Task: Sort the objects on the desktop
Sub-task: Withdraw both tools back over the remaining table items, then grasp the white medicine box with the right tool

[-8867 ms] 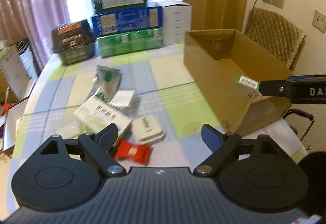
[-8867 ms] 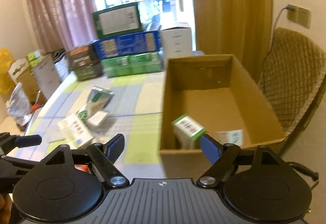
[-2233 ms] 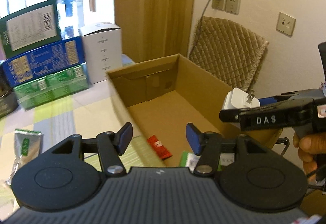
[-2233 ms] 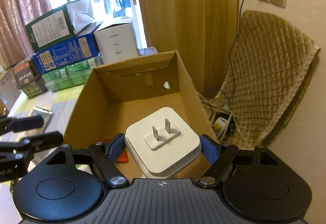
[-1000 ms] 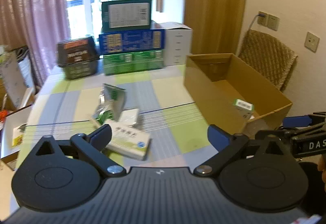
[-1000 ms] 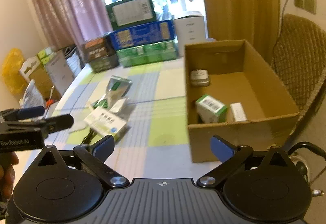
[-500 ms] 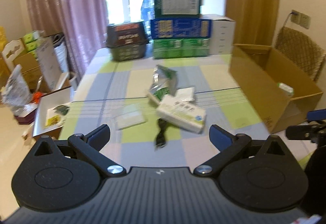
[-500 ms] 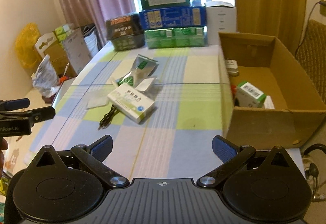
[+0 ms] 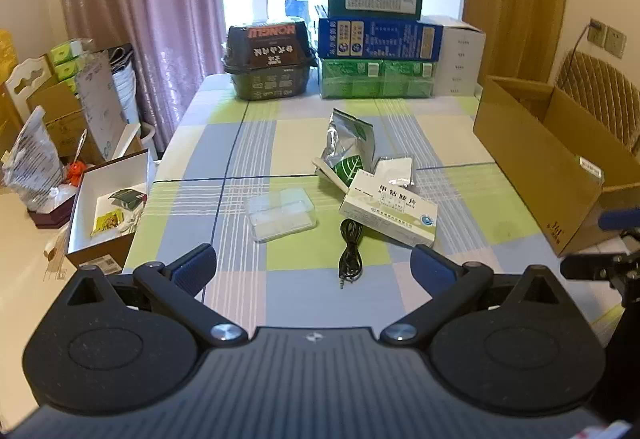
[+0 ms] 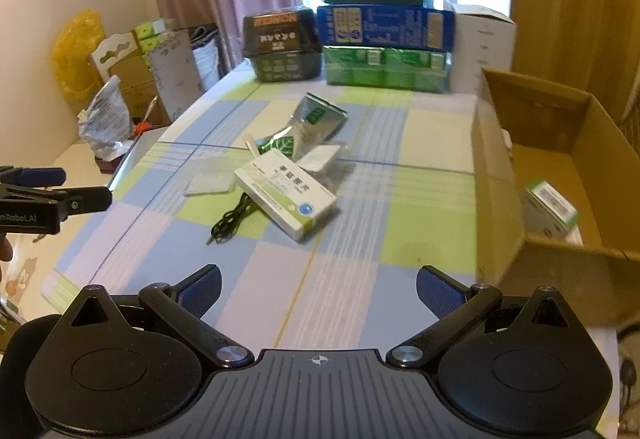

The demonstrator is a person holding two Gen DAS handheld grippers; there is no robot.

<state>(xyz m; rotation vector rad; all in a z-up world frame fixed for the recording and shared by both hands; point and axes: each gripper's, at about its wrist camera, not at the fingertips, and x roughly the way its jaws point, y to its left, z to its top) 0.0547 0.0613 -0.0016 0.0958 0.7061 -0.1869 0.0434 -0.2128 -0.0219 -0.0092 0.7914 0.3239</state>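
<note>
The left gripper [image 9: 313, 266] hung level above the near edge of the table [image 9: 256, 143], pointing down its length; its fingers [image 9: 196, 266] were spread wide and held nothing, touching nothing. Ahead of it lay a clear case [image 9: 281, 213], flat on the checked cloth, and just right of that a black cable [image 9: 349, 254], coiled, its plug toward the camera. Beside the cable sat a white medicine box [image 9: 390, 208], skewed, with a silver pouch [image 9: 349, 147] and a small white packet [image 9: 396, 170] touching its far end. The right gripper [image 10: 318, 291] hovered likewise over the near edge, tilted slightly down, fingers [image 10: 438, 295] fully apart and empty. At the table's right edge stood an open carton [image 10: 500, 175], and inside it lay a green-and-white box [image 10: 550, 205]. Stacked boxes [image 9: 376, 47] lined the far end of the table.
</note>
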